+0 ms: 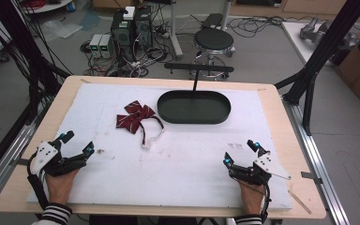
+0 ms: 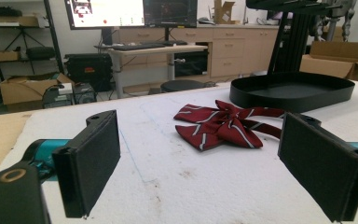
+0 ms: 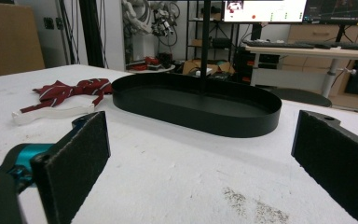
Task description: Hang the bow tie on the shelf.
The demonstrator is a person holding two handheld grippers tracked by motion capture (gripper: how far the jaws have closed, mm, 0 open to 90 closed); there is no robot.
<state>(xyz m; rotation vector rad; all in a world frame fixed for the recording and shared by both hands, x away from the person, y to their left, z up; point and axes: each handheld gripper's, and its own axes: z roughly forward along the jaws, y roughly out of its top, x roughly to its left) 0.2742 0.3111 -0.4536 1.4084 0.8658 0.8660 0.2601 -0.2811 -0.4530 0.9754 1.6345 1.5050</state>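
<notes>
Both sets of jaws apart, empty. Bow tie (image 1: 136, 116) flat, ahead of left gripper (image 1: 77, 144), long axis crosswise to jaws; white strap (image 1: 153, 137) trailing toward right gripper (image 1: 240, 151).

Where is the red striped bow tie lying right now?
In the high view the bow tie lies on the white mat, left of centre, beside the black oval tray.

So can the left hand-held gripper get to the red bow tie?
Probably yes: the left hand-held gripper stands open, and just bare white mat lies between it and the red bow tie.
</notes>
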